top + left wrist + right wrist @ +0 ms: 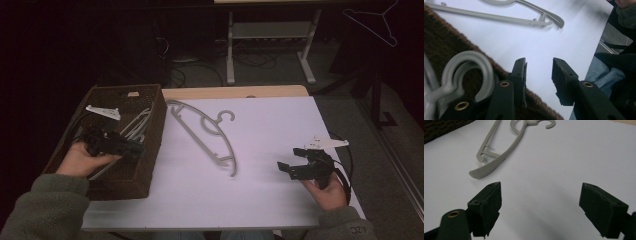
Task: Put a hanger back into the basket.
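A white-topped table (280,130) stands in a dim room, with a brown woven basket (155,125) at its left edge holding more grey hangers (467,72). My left gripper (131,147) hovers over that basket, jaws partly apart and empty. My right gripper (292,161) gapes wide and empty on the table, well apart from the grey plastic hanger (210,137) lying flat mid-table.

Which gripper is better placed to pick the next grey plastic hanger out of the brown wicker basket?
Left. The left gripper hovers over the brown wicker basket, open beside a grey plastic hanger's hook; the right gripper sits across the table.

Grey hanger (205,131) on white table (270,150), dark brown woven basket (150,145), black hand-held gripper (295,167).
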{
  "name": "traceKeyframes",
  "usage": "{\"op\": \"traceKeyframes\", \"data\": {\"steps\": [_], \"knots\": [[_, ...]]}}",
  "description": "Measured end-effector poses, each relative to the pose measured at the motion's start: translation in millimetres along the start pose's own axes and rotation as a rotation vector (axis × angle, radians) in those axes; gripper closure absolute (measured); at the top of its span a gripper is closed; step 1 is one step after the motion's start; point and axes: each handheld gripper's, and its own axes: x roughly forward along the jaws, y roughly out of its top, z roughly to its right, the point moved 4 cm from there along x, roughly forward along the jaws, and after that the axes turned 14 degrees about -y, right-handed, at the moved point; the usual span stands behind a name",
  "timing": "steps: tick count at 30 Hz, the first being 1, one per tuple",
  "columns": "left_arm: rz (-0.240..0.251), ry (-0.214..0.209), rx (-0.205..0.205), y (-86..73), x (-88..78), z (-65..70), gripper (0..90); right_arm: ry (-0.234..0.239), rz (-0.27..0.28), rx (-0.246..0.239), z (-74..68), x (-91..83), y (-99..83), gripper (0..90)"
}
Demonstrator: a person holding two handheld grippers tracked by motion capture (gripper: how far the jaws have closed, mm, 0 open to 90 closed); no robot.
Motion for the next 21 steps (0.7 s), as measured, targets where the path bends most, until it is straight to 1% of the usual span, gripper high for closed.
{"op": "traceKeyframes", "data": {"steps": [6,7,9,11,14,16,19,21], "knots": [[0.021,-0.001,0.005,6.0,11.0,2.8,58.2,0.002,-0.01,-0.002,-1.5,1.8,-0.1,17.3],[0.022,0.0,0.01,6.8,13.0,3.5,57.6,0.002,-0.009,0.0,-1.8,1.6,0.0,17.3],[0.03,-0.002,0.007,8.8,17.9,5.9,56.2,0.002,-0.007,0.0,-1.6,1.2,0.2,17.3],[0.029,0.004,0.011,10.8,22.4,7.3,54.0,0.002,-0.001,-0.006,-1.4,0.9,0.6,17.4],[0.04,0.008,0.018,15.7,30.3,10.9,52.6,0.006,0.001,-0.005,-1.5,-0.5,0.9,17.4],[0.046,0.006,0.019,18.9,34.5,12.6,52.0,0.003,0.006,-0.007,-1.0,-1.0,1.2,17.4],[0.045,-0.003,0.029,24.6,41.8,14.7,50.9,0.008,0.002,0.002,-0.9,-2.4,1.4,17.3],[0.052,-0.011,0.028,27.5,45.5,16.0,50.9,0.006,0.011,-0.002,0.0,-2.3,1.8,17.4]]}}
